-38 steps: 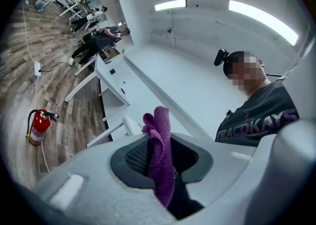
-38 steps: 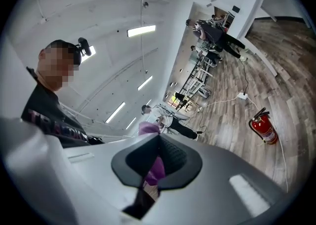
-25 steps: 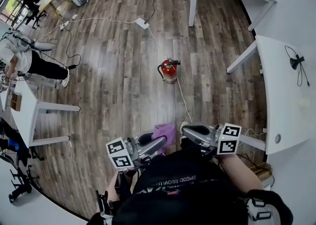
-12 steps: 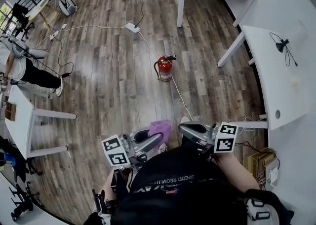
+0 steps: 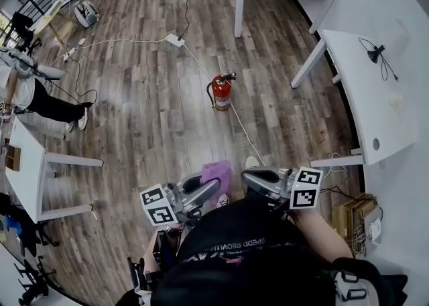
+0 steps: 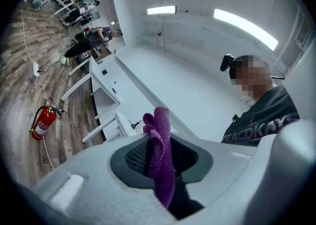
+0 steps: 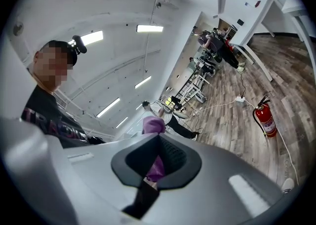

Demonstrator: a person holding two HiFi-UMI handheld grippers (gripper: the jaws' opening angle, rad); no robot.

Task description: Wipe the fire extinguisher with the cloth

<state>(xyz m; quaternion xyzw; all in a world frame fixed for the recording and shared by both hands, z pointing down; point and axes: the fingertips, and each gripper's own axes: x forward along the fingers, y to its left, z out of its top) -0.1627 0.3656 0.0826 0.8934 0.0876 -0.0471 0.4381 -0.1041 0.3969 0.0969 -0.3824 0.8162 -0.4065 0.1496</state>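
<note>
**Fire extinguisher and cloth, head and gripper views.** The red fire extinguisher point(image 5: 221, 92) stands upright on the wooden floor point(image 5: 147, 117), well ahead of both grippers and touched by neither. A white cable point(image 5: 242, 131) runs along the floor just beside its base, leading back to a power strip point(image 5: 175, 40). The purple cloth point(image 5: 216, 172) is off the floor, pinched in the left gripper point(image 5: 214, 188). That gripper's jaws are closed on a fold of it, and the free end sticks out past the tips. The right gripper point(image 5: 247, 177) is near the cloth but apart from it. Its jaws stand narrowly apart with nothing between them; the purple visible through the gap lies beyond. White tables point(image 5: 362, 96) flank the floor, and a seated person point(image 5: 33, 93) is at far left.
</note>
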